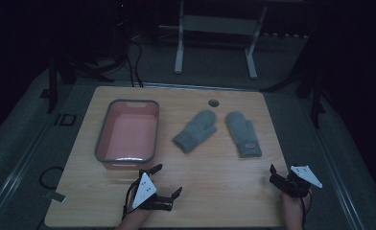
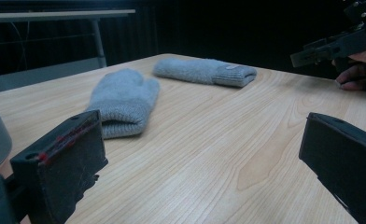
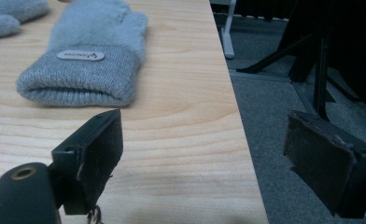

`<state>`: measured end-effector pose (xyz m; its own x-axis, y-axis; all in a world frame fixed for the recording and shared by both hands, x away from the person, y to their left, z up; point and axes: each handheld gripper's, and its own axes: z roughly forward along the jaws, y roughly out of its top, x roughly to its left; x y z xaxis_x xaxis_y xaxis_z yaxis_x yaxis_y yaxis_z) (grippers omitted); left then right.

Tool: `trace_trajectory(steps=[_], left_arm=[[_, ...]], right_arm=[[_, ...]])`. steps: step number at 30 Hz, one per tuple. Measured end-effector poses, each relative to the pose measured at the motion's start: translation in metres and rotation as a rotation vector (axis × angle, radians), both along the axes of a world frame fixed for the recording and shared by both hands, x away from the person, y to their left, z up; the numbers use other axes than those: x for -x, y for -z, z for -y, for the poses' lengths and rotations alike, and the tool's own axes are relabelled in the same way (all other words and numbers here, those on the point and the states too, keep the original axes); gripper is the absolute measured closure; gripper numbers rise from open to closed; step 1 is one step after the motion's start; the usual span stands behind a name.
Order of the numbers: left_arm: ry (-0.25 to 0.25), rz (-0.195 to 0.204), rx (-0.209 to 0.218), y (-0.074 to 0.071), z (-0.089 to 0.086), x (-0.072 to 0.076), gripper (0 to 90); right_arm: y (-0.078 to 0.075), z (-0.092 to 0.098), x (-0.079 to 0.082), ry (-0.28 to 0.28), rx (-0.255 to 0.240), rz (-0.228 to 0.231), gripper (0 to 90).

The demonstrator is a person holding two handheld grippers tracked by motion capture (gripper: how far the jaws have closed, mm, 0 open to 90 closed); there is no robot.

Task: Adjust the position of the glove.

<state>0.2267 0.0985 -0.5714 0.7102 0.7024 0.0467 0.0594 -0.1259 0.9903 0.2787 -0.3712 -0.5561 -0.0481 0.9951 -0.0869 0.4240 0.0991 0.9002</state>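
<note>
High view: both mittens lie right of the pink tub (image 1: pixel 127 132); the left gripper (image 1: pixel 166 181) and right gripper (image 1: pixel 274 173) sit nearer the person, jaws spread, gripping nothing. The labelled mitten (image 1: pixel 243 133) lies near the table's right edge (image 1: pixel 272 143), so a clumsy pinch could likely nudge it off.

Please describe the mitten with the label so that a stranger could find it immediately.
On the wooden table, right of the pink tub, lie two grey mittens. Take the right mitten, nearest the table's right edge. Unlike the left mitten, its cuff carries a small label.
</note>
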Motion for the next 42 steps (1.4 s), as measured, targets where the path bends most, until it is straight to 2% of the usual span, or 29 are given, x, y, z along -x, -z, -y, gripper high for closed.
trace_trajectory(steps=[1,5,8,12,15,19,21,22,24,25,28,29,30,31,32,34,35,37,38,39,42], left_arm=[[0.0,0.0,0.0,0.0,0.0,0.0,0.7],[-0.001,-0.007,0.002,0.0,-0.001,-0.001,0.7],[-0.001,-0.004,0.0,0.0,0.0,0.0,0.7],[-0.011,0.002,-0.001,0.0,0.0,0.0,0.7],[-0.013,0.002,0.002,0.0,0.0,0.001,0.7],[-0.013,-0.005,0.008,0.0,-0.001,0.001,0.7],[-0.016,-0.014,0.016,0.0,-0.001,0.0,0.7],[-0.016,-0.026,0.029,0.0,-0.003,-0.001,0.7],[-0.02,-0.034,0.035,0.0,-0.003,-0.002,0.7],[-0.018,-0.027,0.029,0.0,-0.003,-0.002,0.7],[-0.016,-0.015,0.014,0.0,-0.001,0.0,0.7],[-0.016,-0.015,0.012,0.0,-0.001,0.0,0.7],[-0.015,-0.018,0.013,0.0,-0.001,-0.001,0.7],[-0.015,-0.018,0.013,0.0,-0.001,-0.001,0.7],[-0.014,-0.019,0.013,0.0,-0.001,-0.001,0.8],[-0.013,-0.019,0.011,0.0,-0.001,-0.001,0.8],[-0.011,-0.019,0.012,0.0,-0.001,-0.001,0.7],[-0.011,-0.018,0.011,0.0,-0.001,0.0,0.7],[-0.009,-0.016,0.009,0.0,0.0,0.0,0.7],[-0.009,-0.016,0.009,0.0,0.0,0.0,0.7],[-0.008,-0.012,0.002,0.0,0.0,0.0,0.7]], right_arm=[[-0.001,-0.001,0.0,-0.002,-0.006,-0.027,11.9],[-0.005,-0.003,-0.002,-0.007,-0.012,-0.06,12.0],[-0.011,-0.006,-0.006,-0.028,0.014,-0.102,12.6],[-0.024,-0.007,-0.015,-0.1,-0.004,-0.116,14.0],[-0.036,-0.008,-0.022,-0.138,-0.044,-0.1,14.7],[-0.05,-0.016,-0.032,-0.183,-0.043,-0.098,13.8],[-0.052,-0.018,-0.034,-0.187,-0.035,-0.102,13.8],[-0.059,-0.026,-0.041,-0.217,-0.01,-0.115,14.0],[-0.061,-0.029,-0.044,-0.231,-0.01,-0.125,14.3],[-0.065,-0.039,-0.051,-0.268,-0.012,-0.148,14.4],[-0.068,-0.051,-0.06,-0.324,-0.013,-0.162,14.3],[-0.068,-0.051,-0.06,-0.324,-0.013,-0.162,14.3],[-0.069,-0.062,-0.067,-0.35,-0.028,-0.166,13.7],[-0.069,-0.062,-0.067,-0.35,-0.028,-0.166,13.7],[-0.071,-0.072,-0.075,-0.362,-0.056,-0.171,13.1],[-0.071,-0.075,-0.078,-0.371,-0.067,-0.168,13.2],[-0.073,-0.084,-0.086,-0.412,-0.117,-0.166,13.4],[-0.073,-0.088,-0.089,-0.421,-0.114,-0.161,13.4],[-0.075,-0.098,-0.096,-0.452,-0.097,-0.154,13.4],[-0.075,-0.098,-0.096,-0.452,-0.097,-0.154,13.4],[-0.076,-0.116,-0.11,-0.507,-0.079,-0.144,13.7]])
